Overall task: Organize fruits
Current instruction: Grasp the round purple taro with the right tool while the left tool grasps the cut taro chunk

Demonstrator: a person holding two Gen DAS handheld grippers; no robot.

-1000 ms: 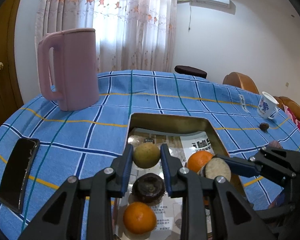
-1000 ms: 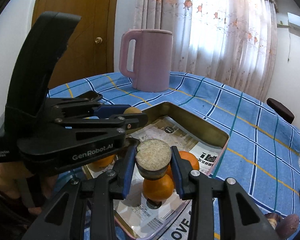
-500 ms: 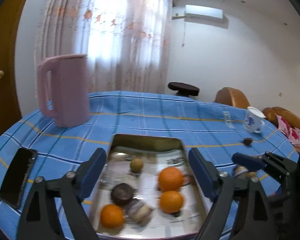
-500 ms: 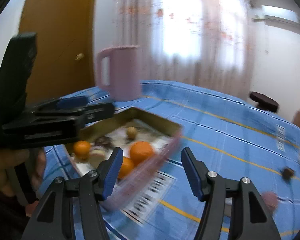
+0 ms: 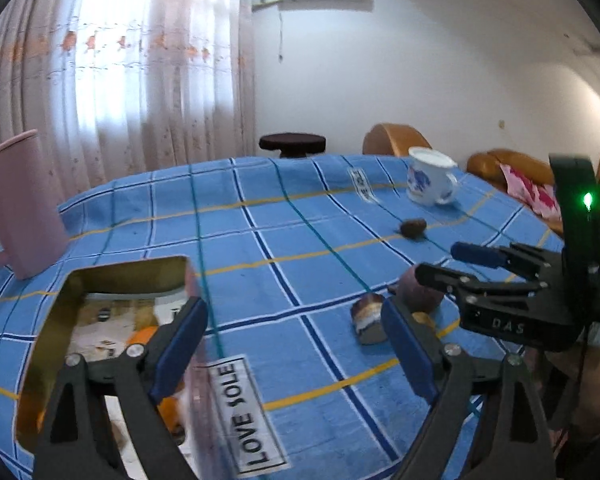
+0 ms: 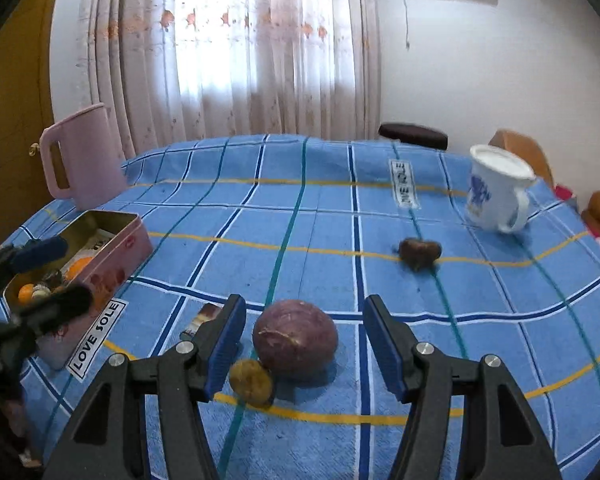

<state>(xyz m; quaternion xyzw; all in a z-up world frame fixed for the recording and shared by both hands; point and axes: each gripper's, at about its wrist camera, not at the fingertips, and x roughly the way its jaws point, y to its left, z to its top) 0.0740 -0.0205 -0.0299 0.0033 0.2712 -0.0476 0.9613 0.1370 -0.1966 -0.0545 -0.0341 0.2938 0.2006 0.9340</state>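
Left wrist view: the left gripper has just spread its fingers wide, nothing between them, beside the tin holding oranges. Right wrist view: the right gripper, fingers apart, frames a purple fruit without touching it.

A white label printed "LOVE SOLE" in black capitals lies on the blue checked tablecloth at the lower centre of the left wrist view, beside the pink rectangular tin box; the right wrist view shows it at lower left. A second such label at upper right of that view is too blurred to read. White letters "DAS" stand on the black gripper body at right.
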